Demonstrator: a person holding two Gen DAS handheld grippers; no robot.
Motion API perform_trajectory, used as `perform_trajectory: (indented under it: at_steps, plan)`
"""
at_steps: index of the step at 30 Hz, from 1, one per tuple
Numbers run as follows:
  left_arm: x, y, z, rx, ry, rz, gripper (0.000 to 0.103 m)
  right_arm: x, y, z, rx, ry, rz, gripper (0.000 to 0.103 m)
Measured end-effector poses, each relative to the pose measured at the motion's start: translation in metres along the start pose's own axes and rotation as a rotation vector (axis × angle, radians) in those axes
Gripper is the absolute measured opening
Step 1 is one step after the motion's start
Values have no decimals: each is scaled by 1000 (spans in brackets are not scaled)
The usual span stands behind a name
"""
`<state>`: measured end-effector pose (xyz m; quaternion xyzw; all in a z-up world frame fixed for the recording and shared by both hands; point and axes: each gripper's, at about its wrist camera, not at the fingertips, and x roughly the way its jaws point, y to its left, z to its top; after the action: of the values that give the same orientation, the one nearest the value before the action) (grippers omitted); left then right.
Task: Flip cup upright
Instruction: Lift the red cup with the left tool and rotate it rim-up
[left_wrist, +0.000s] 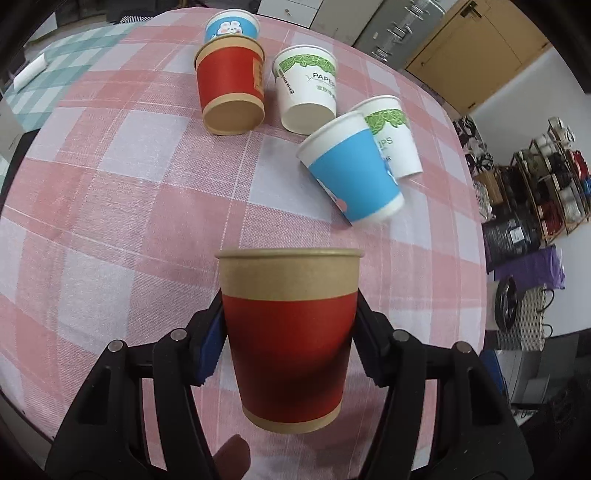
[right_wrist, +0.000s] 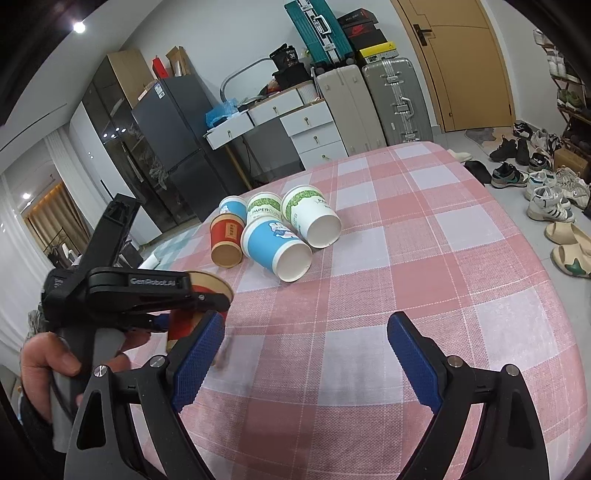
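A desk (right_wrist: 424, 236) under a pink-and-white checked cloth (left_wrist: 110, 229) fills both views, with suitcases (right_wrist: 369, 107) and a door (right_wrist: 461, 62) behind it. Toward its far edge lie five paper cups (right_wrist: 275, 230) in a close cluster, most on their sides. The right gripper (right_wrist: 306, 354) hangs over the near edge, its jaws wide apart and holding nothing. The left gripper (left_wrist: 290, 332) has its jaws clamped on the sides of a red and brown cup (left_wrist: 290, 336), mouth up, held just above the near left part of the desk.
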<state>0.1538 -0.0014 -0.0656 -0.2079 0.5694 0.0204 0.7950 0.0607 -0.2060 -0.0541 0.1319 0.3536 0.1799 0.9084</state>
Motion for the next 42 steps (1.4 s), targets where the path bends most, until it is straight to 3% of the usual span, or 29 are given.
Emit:
perform_trajectory:
  at_steps: [9, 17, 23, 31, 35, 42]
  plan:
    - [-81, 4, -26, 132, -33, 8, 59, -16, 10, -3, -1, -20, 1, 92]
    - [-114, 31, -70, 139, -10, 1, 59, -14, 34, -13, -35, 24, 12, 92]
    - [-100, 53, -95, 126, 24, 2, 60, -13, 53, -30, -66, 60, 19, 92]
    - [-48, 64, -108, 95, 106, -13, 60, -7, 60, -37, -89, 83, 9, 92]
    - [-34, 63, -108, 114, 99, 16, 60, -1, 53, -36, -87, 97, -13, 92]
    - [-14, 59, -103, 114, 118, 2, 60, 2, 42, -32, -68, 100, -40, 92]
